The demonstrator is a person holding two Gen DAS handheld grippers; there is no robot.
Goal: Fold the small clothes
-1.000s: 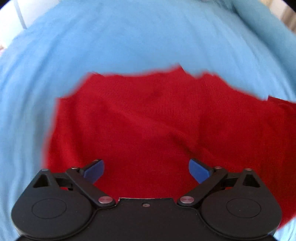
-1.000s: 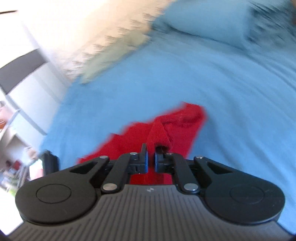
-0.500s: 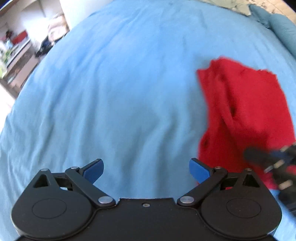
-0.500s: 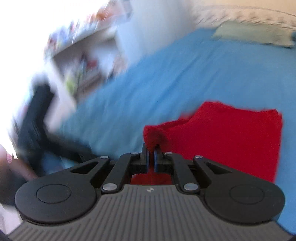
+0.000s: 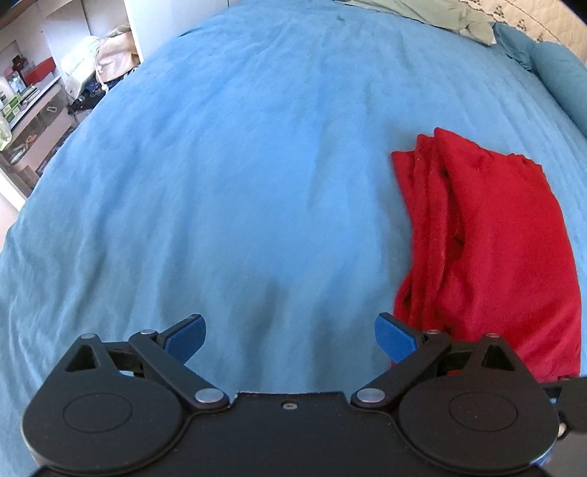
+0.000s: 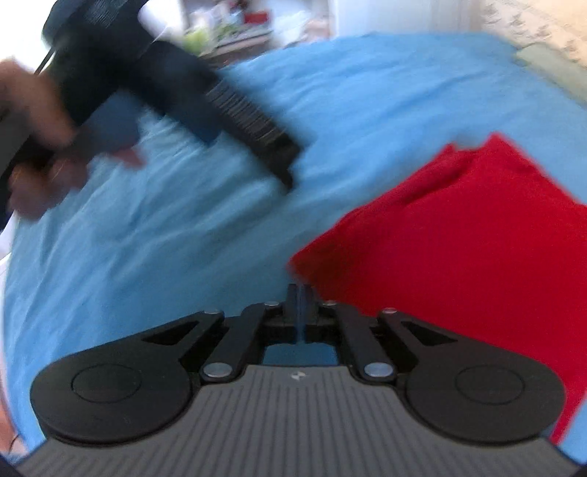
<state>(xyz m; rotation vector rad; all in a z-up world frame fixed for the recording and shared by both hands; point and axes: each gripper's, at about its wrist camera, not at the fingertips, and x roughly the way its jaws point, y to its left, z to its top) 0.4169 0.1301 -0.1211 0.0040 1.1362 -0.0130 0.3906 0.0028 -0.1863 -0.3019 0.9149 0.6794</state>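
Observation:
A red garment (image 5: 488, 235) lies folded into a narrow stack on the blue bedsheet (image 5: 238, 165), at the right of the left wrist view. My left gripper (image 5: 290, 337) is open and empty, held over bare sheet just left of the garment. My right gripper (image 6: 301, 297) has its jaws together with nothing between them, at the near left corner of the red garment (image 6: 458, 249). The left gripper's body and the hand holding it show blurred at the upper left of the right wrist view (image 6: 183, 91).
Shelves and drawers with clutter (image 5: 33, 99) stand past the bed's left edge. A blue pillow (image 5: 557, 73) and a pale green cloth (image 5: 433, 14) lie at the far right of the bed.
My left gripper has swung left off the garment to bare sheet. My right gripper carried a pinched fold of the red garment across, and the garment now lies folded, free of its jaws.

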